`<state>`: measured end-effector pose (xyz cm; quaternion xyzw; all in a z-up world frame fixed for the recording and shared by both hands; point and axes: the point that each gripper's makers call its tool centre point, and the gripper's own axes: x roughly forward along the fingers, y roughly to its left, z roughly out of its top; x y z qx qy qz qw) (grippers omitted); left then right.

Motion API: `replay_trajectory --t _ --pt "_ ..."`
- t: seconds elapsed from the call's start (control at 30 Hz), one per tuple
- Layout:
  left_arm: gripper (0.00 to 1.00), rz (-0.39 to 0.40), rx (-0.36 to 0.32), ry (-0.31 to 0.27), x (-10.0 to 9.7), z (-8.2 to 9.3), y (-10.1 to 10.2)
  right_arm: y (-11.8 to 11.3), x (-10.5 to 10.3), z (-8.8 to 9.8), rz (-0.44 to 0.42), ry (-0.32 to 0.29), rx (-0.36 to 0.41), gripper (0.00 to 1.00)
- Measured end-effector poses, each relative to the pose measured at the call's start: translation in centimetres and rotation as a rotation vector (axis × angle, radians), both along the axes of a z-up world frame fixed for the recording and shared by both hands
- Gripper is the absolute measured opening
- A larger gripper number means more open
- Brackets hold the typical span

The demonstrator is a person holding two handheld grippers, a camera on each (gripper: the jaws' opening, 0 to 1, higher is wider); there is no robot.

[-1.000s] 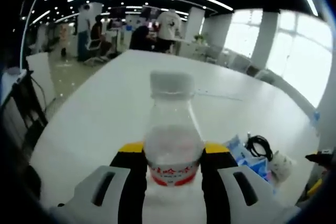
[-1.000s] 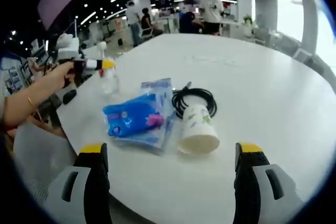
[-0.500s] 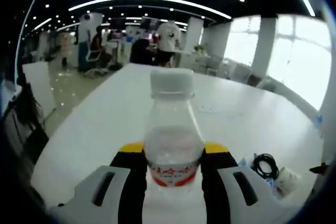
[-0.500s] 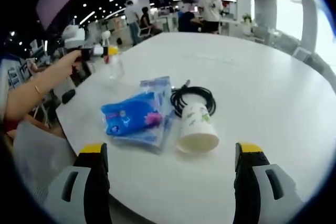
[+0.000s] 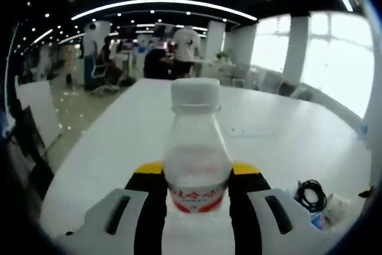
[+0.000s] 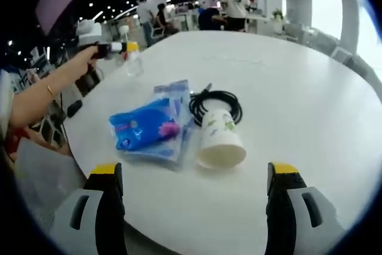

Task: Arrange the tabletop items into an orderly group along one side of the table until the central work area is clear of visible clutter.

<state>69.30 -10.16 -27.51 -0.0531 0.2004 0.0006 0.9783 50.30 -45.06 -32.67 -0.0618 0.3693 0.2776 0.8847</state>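
The clear plastic water bottle with a white screw cap and a red-and-white label band [image 5: 196, 165] stands upright between the jaws of the left gripper [image 5: 196, 192], its long axis running straight up the left gripper view, cap uppermost; the yellow-tipped black pads press its sides at label height, so this claw is clamped on the bottle. In the right gripper view the same bottle [image 6: 133, 63] is small and far off, held by the left gripper [image 6: 117, 48] at the end of the person's outstretched hand [image 6: 91, 56] over the far left edge of the round white table [image 6: 286, 100]; whether its base touches the top I cannot tell

The right gripper [image 6: 194, 192] has its two jaws spread wide apart with nothing between them, low over the near edge of the table

Ahead of it lies a blue plastic packet with a pink patch, resting on a clear bag [image 6: 145, 129]. Just beside it on the right a white paper cup with a green print [image 6: 219, 138] lies on its side, mouth toward the camera, its bottom end overlapping a coiled black cable [image 6: 215, 101]. In the left gripper view the cable [image 5: 311, 194] and the cup [image 5: 335, 208] sit low at the right

Well beyond the table, people sit and stand at desks [image 5: 173, 52] in an open office
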Motion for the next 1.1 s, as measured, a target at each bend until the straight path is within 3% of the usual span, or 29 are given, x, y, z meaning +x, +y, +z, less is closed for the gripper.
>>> replay_trajectory --t 0.27,0.47,0.67,1.1 --pt "0.37 -0.013 0.012 -0.014 1.7 -0.5 0.2 -0.5 0.0 -0.4 -0.011 0.012 -0.019 1.00" --pt "0.37 -0.020 0.060 -0.020 3.0 -1.3 -0.1 -1.0 0.0 -0.9 -0.026 0.031 -0.026 1.00" --pt "0.37 -0.003 0.054 -0.022 4.0 -2.1 -0.2 -1.6 0.0 -1.2 -0.048 0.040 -0.034 1.00" --pt "0.37 0.015 0.050 -0.069 5.0 -2.2 0.7 -1.8 -0.2 -1.8 -0.048 0.063 -0.052 1.00"
